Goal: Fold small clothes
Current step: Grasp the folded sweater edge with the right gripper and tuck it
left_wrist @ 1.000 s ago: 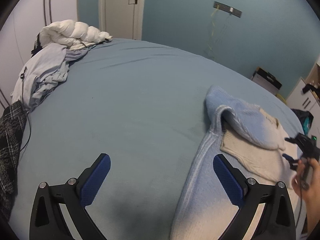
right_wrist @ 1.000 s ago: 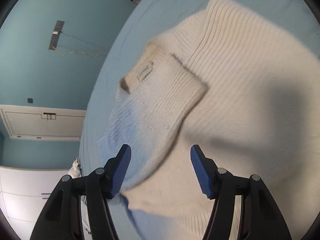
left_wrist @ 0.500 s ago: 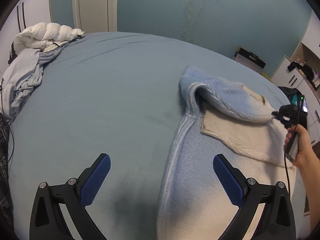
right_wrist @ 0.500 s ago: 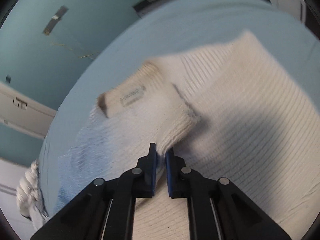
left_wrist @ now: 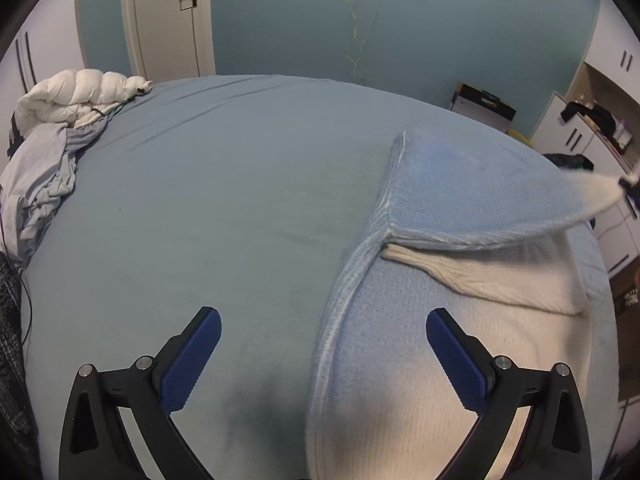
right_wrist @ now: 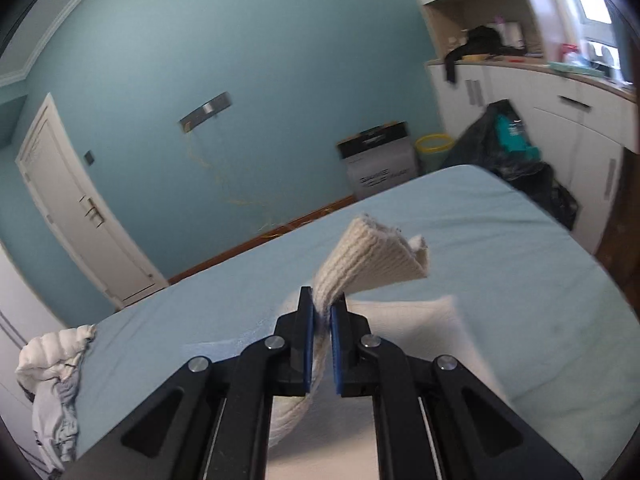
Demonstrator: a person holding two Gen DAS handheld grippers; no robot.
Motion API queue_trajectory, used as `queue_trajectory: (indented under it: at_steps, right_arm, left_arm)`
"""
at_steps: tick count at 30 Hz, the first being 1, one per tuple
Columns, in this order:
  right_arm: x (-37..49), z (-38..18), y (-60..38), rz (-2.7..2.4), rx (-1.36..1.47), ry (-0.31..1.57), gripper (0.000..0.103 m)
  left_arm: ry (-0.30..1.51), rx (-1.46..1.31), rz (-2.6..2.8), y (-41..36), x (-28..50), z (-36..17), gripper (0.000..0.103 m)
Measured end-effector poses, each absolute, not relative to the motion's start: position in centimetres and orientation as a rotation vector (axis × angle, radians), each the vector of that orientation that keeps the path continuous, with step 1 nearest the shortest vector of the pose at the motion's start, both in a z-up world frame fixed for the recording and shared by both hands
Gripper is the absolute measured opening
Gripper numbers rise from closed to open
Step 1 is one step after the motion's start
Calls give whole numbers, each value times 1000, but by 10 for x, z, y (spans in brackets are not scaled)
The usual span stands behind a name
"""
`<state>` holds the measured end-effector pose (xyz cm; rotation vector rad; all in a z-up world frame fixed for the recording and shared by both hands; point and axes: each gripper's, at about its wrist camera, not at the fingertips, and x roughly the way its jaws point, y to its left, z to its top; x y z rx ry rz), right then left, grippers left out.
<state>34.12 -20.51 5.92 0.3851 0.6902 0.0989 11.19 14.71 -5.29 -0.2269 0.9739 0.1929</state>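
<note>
Right gripper (right_wrist: 321, 322) pinches sweater (left_wrist: 460, 360) cuff; box (right_wrist: 380, 160) lettering blurred.

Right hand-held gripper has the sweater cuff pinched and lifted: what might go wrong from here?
1. The right hand-held gripper pinches only the ribbed cuff; the knit may slip out mid-fold.
2. The left hand-held gripper is open, pinning nothing, so pulling the sleeve may drag the whole sweater across the bed.

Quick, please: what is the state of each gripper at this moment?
Left gripper: open, holding nothing.
Right gripper: closed on the sweater cuff.
</note>
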Motion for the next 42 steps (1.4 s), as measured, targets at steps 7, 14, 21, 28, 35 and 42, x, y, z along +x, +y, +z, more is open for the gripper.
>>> queue_trajectory:
  at_steps: [7,14,21,28,35,42]
  right_arm:
    - [332,-70,-260,-123,315,1070,49]
    - [318,-88,-253,94,649,1155,61]
    - [328,-130,-225,109,725,1232,58]
    - [327,-114,-185,21,424,1317,46]
    - [328,-150,-187,148,988,1386,46]
    - [336,-139,-189,154,933,1280,7]
  left_arm:
    - [1011,-149,162,126,119,-59,103]
    - [1016,-137,144,115,122,-59,103]
    - [1019,-130,135,110,121,-61,103]
    - [1046,-116,131,105,125,-69,103]
    - [1042,-112,134,97,124,-69,103]
    - [1025,-86,136,93,123,-66,103]
